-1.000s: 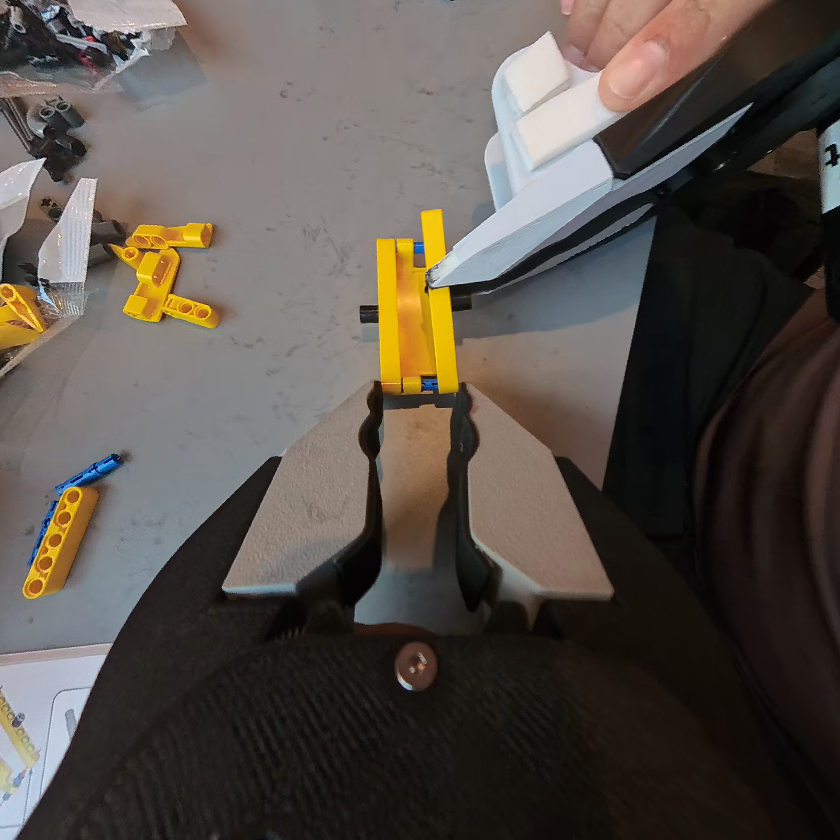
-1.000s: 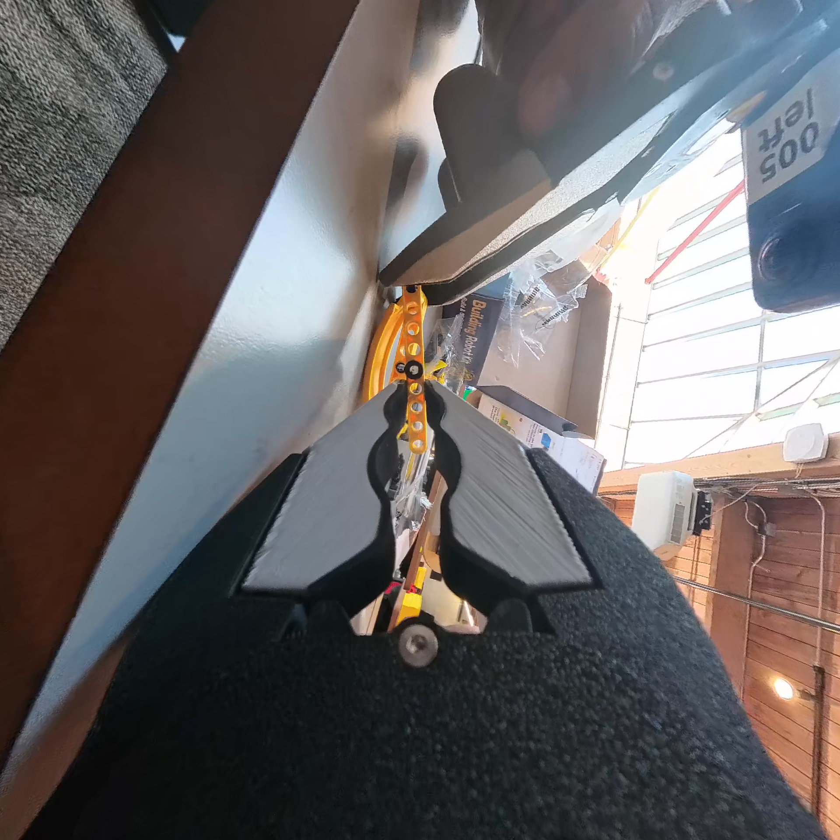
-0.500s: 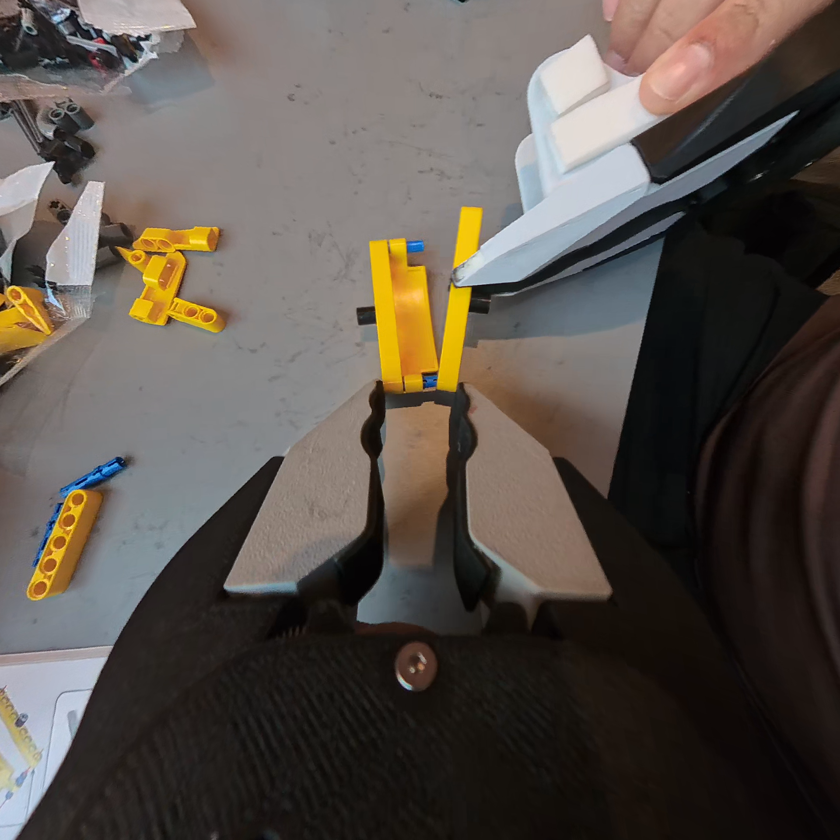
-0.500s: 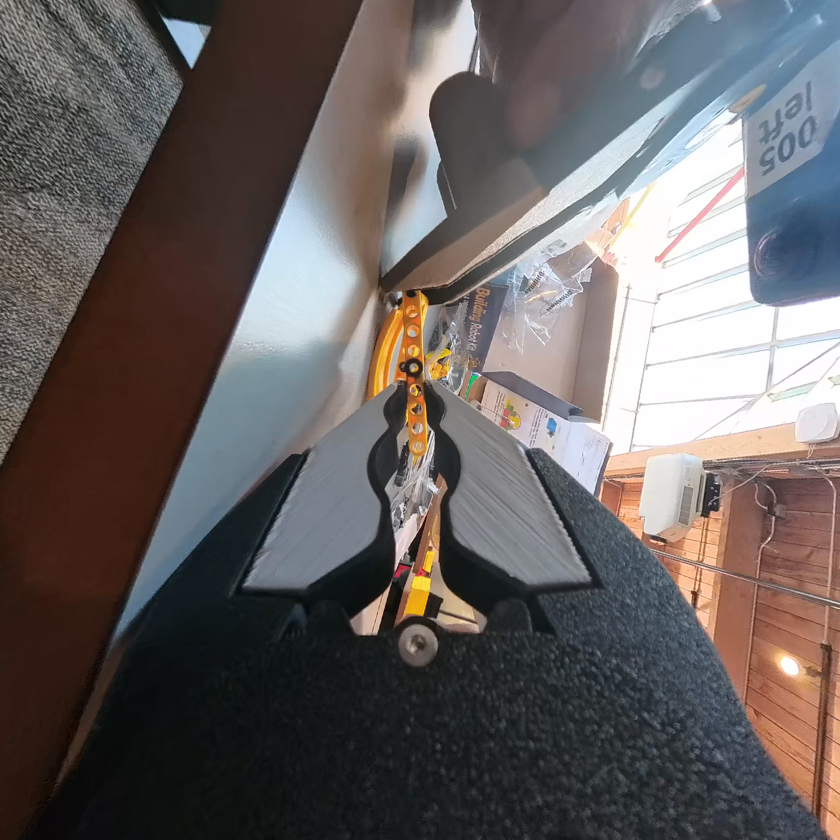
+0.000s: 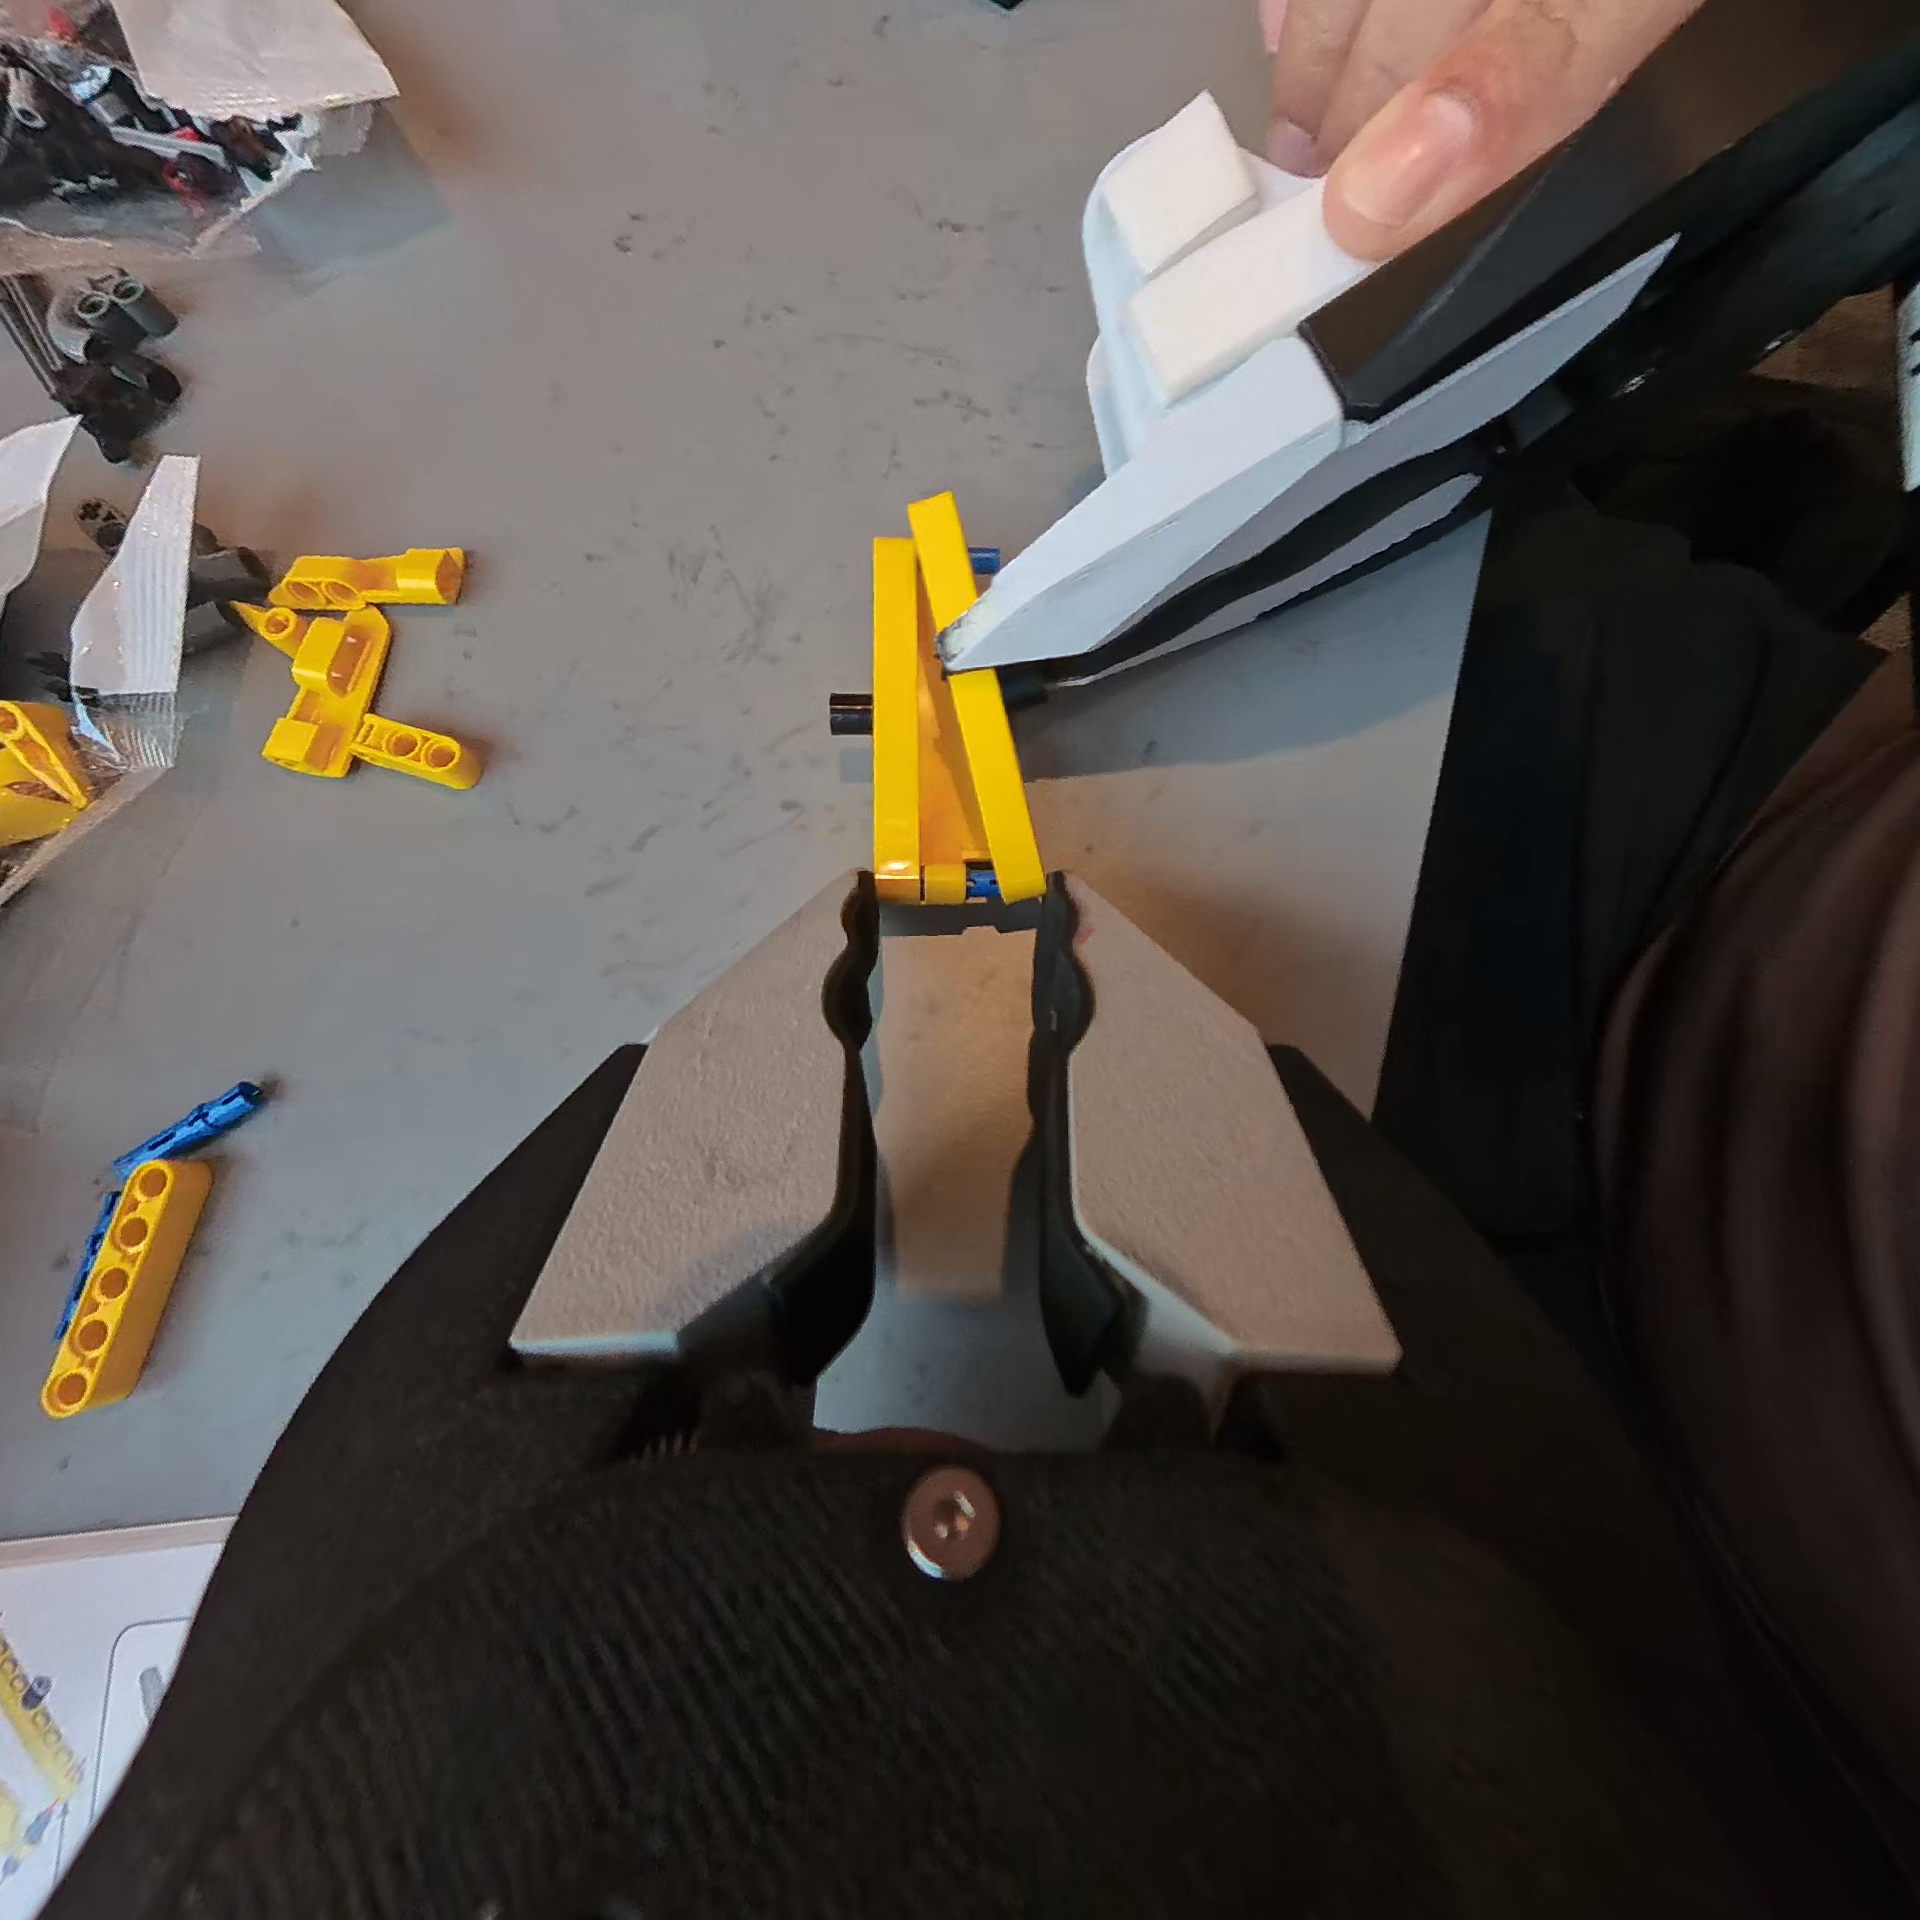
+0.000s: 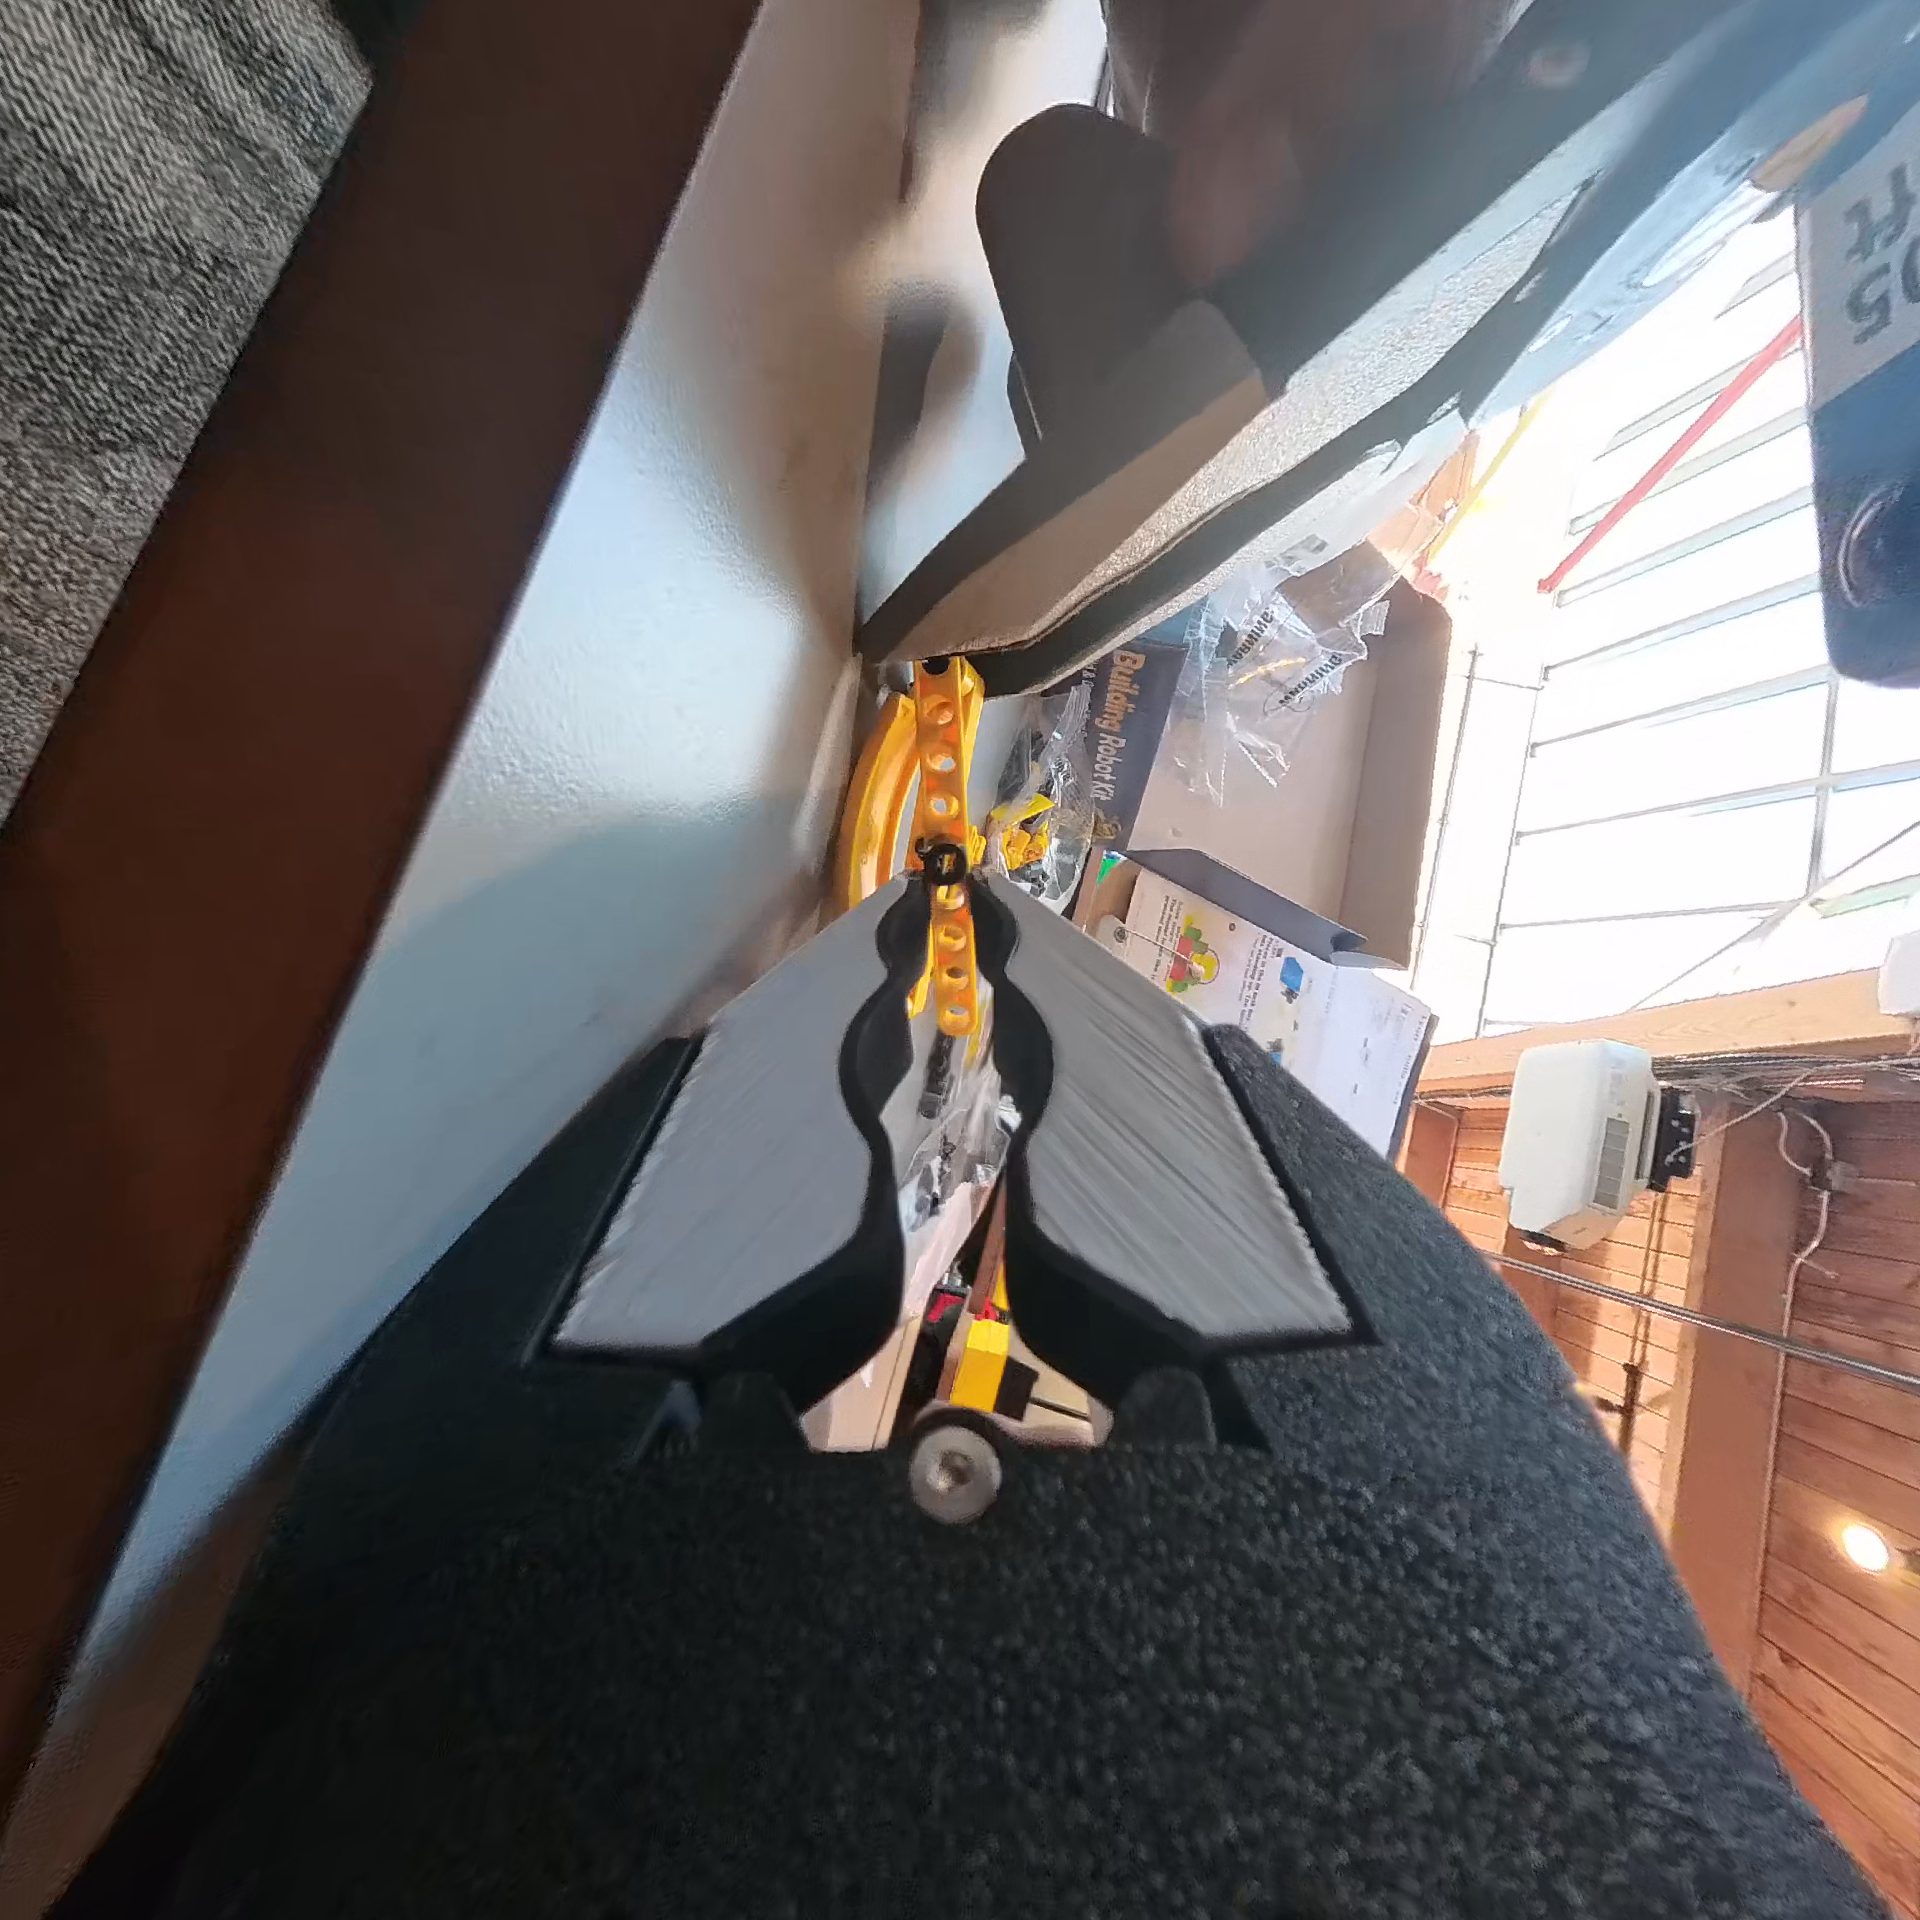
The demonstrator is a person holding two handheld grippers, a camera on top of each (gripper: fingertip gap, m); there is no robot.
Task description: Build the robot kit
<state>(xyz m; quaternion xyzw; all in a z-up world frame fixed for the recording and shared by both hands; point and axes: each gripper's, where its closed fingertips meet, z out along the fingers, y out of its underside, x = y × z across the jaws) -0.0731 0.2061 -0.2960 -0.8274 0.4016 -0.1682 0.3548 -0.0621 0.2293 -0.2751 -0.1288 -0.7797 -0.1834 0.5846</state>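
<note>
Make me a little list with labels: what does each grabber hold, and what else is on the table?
left gripper: shut on the near end of the yellow brick frame
right gripper: shut on the tilted yellow beam of that frame
table: grey, scuffed
loose parts: yellow connectors; short yellow beam beside blue pins
far left: torn plastic bags of dark parts
near left corner: instruction sheet
</note>
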